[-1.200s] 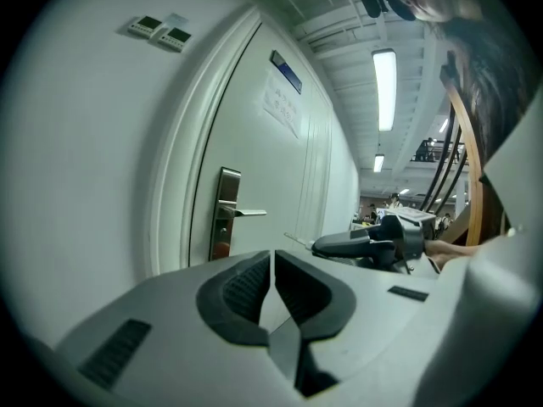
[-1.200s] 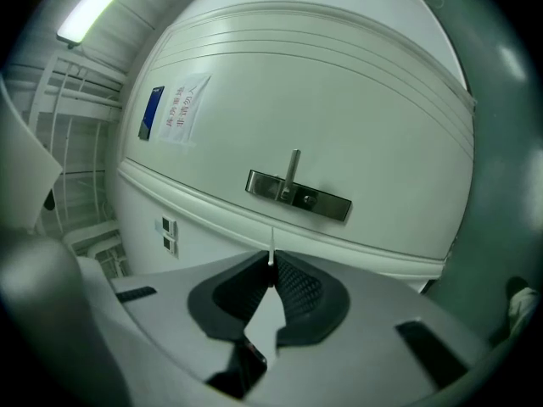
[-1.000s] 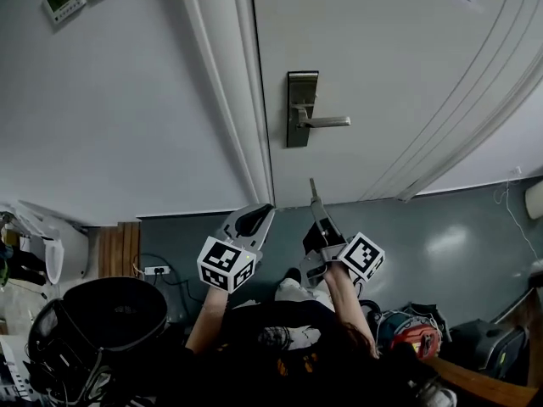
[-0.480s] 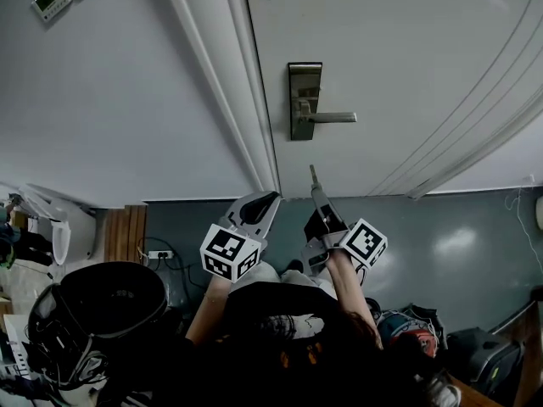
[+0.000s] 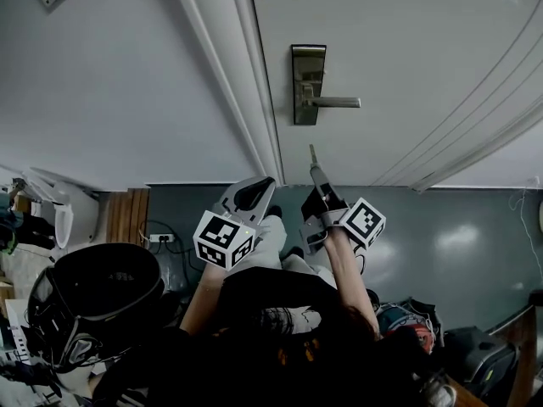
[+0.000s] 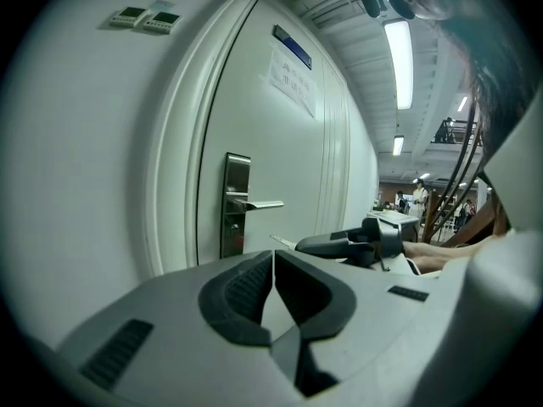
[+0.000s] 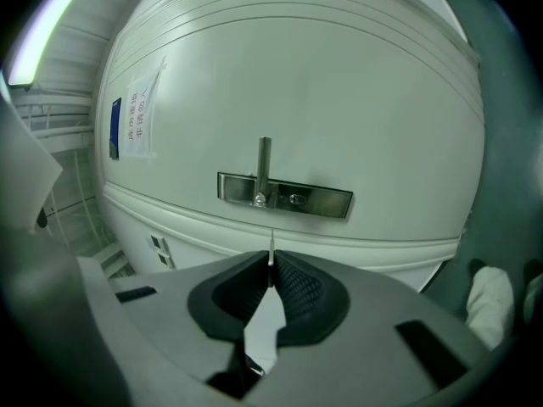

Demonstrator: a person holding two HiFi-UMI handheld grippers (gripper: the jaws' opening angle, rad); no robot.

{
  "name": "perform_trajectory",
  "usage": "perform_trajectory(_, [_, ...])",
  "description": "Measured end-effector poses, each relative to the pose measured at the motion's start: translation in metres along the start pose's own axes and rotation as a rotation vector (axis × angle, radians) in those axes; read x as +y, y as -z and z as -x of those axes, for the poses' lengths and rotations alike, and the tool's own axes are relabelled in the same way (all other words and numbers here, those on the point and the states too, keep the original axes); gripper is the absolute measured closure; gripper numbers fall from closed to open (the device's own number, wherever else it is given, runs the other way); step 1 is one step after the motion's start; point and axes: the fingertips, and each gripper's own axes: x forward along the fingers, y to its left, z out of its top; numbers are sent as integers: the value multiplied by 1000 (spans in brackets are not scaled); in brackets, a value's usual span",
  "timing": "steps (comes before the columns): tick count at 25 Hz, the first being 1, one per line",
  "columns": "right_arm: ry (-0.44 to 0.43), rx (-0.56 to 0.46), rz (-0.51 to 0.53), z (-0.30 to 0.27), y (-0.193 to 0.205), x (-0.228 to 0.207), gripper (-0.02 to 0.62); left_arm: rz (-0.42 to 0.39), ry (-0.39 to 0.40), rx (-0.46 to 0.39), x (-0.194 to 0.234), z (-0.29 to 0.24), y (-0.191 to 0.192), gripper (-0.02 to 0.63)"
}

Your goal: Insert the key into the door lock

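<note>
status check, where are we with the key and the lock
Right gripper shut on key, tip aimed at lock plate, not yet in. Left gripper shut, empty, low beside it. Nothing between key and lock.

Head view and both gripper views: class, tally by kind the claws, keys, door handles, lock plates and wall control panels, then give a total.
Claws: 2, the left claw and the right claw
Keys: 1, the key held in the right claw
Door handles: 1, the door handle
Lock plates: 1, the lock plate
Wall panels: 2, the wall panels
Total: 7
</note>
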Motion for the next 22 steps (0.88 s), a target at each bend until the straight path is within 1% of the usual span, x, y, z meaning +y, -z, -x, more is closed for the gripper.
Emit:
perform_trajectory(5, [-6, -10, -28, -20, -10, -9, 575, -6, 7, -1, 4, -6, 0, 594])
perform_trajectory(13, [-37, -17, -83, -57, -26, -10, 575, -6, 15, -12, 10, -14, -1, 594])
perform_trajectory(18, [-26, -37, -167, -80, -34, -29, 575, -4, 7, -21, 16, -15, -3, 594])
perform_trajectory(22, [-23, -52, -174, -94, -44, -37, 575, -2, 1, -32, 19, -13, -6, 594])
